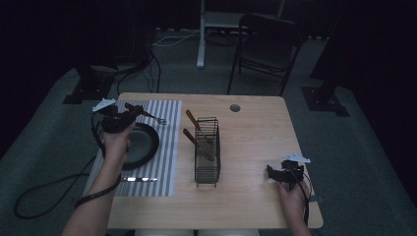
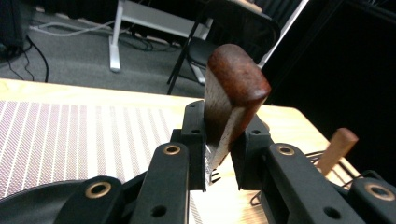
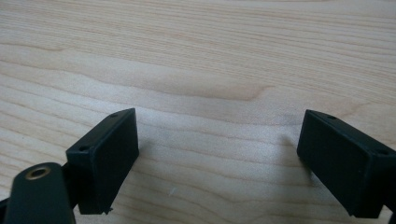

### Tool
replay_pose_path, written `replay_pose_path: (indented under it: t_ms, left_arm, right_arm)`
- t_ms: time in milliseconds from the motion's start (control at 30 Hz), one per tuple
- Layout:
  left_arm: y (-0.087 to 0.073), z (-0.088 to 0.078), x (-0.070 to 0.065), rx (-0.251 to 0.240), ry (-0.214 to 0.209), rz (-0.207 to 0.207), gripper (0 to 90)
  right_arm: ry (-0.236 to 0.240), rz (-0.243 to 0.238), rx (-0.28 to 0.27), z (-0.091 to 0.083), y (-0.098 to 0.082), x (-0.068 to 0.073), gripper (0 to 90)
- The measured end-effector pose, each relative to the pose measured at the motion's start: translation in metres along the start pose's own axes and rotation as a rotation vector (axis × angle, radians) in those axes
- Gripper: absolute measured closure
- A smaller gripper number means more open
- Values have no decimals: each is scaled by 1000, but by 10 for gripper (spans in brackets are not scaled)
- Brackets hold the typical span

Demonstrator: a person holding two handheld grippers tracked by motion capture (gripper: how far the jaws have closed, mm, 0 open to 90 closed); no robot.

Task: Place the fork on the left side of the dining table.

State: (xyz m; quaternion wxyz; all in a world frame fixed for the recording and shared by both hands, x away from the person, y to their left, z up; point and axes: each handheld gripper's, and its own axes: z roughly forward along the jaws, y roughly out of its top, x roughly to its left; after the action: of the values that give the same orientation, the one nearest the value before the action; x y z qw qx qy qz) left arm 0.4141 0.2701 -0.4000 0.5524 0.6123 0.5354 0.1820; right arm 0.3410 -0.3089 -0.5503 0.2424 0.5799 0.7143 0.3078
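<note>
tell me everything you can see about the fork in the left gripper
The fork has a reddish-brown wooden handle with a rounded end and a metal head with short tines. The left gripper is shut on it, its jaws pressing the handle's flat sides. In the high view it lies roughly level above the far end of the striped placemat, tines pointing toward the wire basket.

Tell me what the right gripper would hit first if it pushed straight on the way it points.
Probably the bare wooden tabletop: the right gripper, jaws open and empty, looks down onto it, with nothing between.
</note>
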Motion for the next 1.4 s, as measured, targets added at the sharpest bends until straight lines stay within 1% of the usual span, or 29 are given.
replay_pose_path:
  t_ms: [33, 133, 167, 200, 233, 267, 333, 500, 533, 600, 667, 733, 767, 833, 867, 900, 1100, 1200, 1233, 1300, 1333, 1367, 1400]
  left_arm:
    - [-1, 3, 3, 6, -2, -1, 772]
    - [-1, 10, 11, 13, 9, -12, 772]
    - [-1, 13, 14, 15, 25, -13, 772]
    - [0, 14, 16, 18, 25, -14, 772]
    - [0, 16, 20, 12, 17, -26, 772]
    - [1, 17, 23, 11, 25, -35, 772]
    - [2, 20, 30, 8, 20, -52, 772]
    - [6, 26, 39, 6, 46, -52, 772]
    - [6, 27, 41, 1, 44, -61, 772]
    - [6, 31, 45, 10, 54, -70, 772]
    - [5, 35, 49, 15, 60, -87, 772]
    - [4, 39, 53, 18, 70, -93, 772]
    - [4, 40, 55, 22, 70, -93, 772]
    - [4, 43, 57, 28, 88, -87, 773]
    - [4, 44, 59, 29, 79, -98, 773]
    - [3, 46, 60, 28, 80, -104, 772]
    - [5, 58, 65, 57, 90, -92, 772]
    - [6, 64, 68, 63, 86, -107, 772]
    - [6, 66, 68, 68, 77, -109, 772]
    - [6, 70, 68, 82, 86, -87, 772]
    - [6, 72, 70, 89, 78, -90, 772]
    - [5, 73, 70, 91, 88, -90, 772]
    - [6, 75, 71, 98, 88, -86, 772]
  right_arm:
    - [0, 0, 0, 0, 0, 0, 123]
    - [0, 0, 0, 0, 0, 0, 123]
    - [0, 0, 0, 0, 0, 0, 123]
    - [0, 0, 0, 0, 0, 0, 123]
    - [0, 0, 0, 0, 0, 0, 123]
    - [0, 0, 0, 0, 0, 0, 123]
    - [0, 0, 0, 0, 0, 0, 123]
    - [0, 0, 0, 0, 0, 0, 123]
    - [0, 0, 0, 0, 0, 0, 123]
    - [0, 0, 0, 0, 0, 0, 123]
    - [0, -1, 0, 0, 0, 0, 123]
    - [0, 0, 0, 0, 0, 0, 123]
    - [0, 0, 0, 0, 0, 0, 123]
    - [0, 0, 0, 0, 0, 0, 123]
    - [0, 0, 0, 0, 0, 0, 123]
    - [0, 0, 0, 0, 0, 0, 123]
    - [0, 0, 0, 0, 0, 0, 123]
    - [0, 0, 0, 0, 0, 0, 123]
    - [0, 0, 0, 0, 0, 0, 123]
    - [0, 0, 0, 0, 0, 0, 123]
    - [0, 0, 0, 0, 0, 0, 123]
    - [0, 0, 0, 0, 0, 0, 123]
    - [0, 0, 0, 0, 0, 0, 123]
